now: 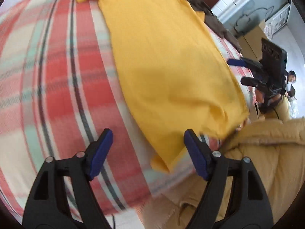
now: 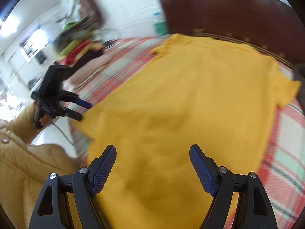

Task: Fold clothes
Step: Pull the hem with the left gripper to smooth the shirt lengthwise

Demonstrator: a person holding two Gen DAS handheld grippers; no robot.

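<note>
A yellow T-shirt point(image 1: 167, 72) lies spread flat on a red, cream and green plaid bedcover point(image 1: 47, 76). It also fills the right wrist view point(image 2: 190, 114). My left gripper point(image 1: 146, 141) is open and empty, held above the shirt's near hem corner and the plaid cover. It also shows from the right wrist view point(image 2: 82, 108) at the shirt's left edge, open. My right gripper point(image 2: 152, 156) is open and empty, held above the shirt's lower part. It shows in the left wrist view point(image 1: 240, 70) beyond the shirt's far edge, open.
A dark brown headboard point(image 2: 238, 11) stands behind the bed. A dark garment point(image 1: 215, 19) lies by the shirt's shoulder. A pile of coloured clothes point(image 2: 80, 43) sits at the far left of the bed. My tan padded jacket point(image 1: 266, 152) is at the bed's edge.
</note>
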